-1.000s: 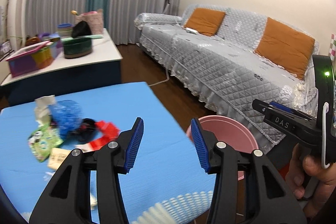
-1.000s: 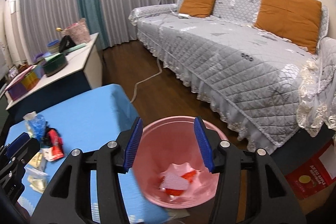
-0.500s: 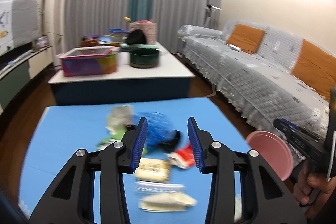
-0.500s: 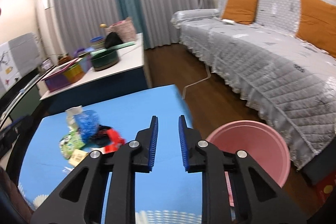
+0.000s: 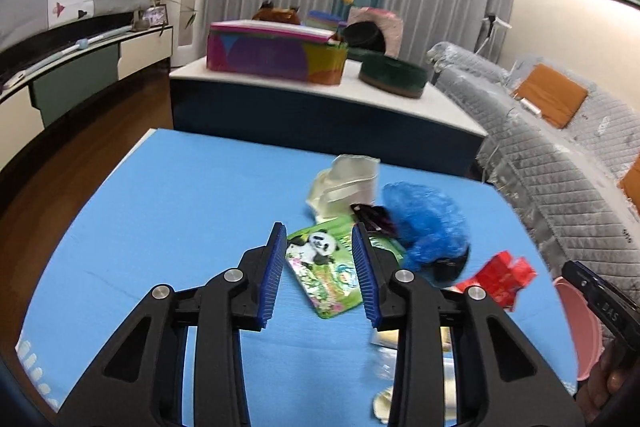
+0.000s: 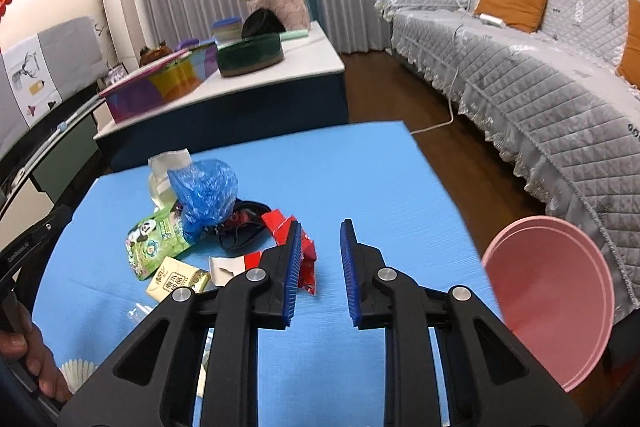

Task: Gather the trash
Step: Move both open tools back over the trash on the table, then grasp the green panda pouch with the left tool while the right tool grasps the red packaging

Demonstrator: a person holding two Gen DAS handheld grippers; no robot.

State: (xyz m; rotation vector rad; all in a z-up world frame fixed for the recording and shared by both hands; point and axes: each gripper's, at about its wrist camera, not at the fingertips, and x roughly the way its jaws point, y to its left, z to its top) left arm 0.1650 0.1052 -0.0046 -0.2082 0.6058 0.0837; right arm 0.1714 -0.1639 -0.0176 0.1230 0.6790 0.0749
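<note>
left gripper (image 5: 320, 267) jaws apart, empty, framing panda pouch (image 5: 326, 273) on blue table (image 5: 180, 219) | right gripper (image 6: 320, 267) spread, empty | pouch likely light, limp, slick: pinch an edge

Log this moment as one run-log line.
left gripper: open, over panda wrapper | right gripper: open, empty, beside red wrapper | pink bin: right of blue table

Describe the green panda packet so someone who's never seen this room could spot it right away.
Find the blue table beside the grey sofa, then the trash pile on it. The green panda packet lies flat at the pile's edge, next to the crumpled blue bag. It alone is bright green with a panda printed on it.
</note>
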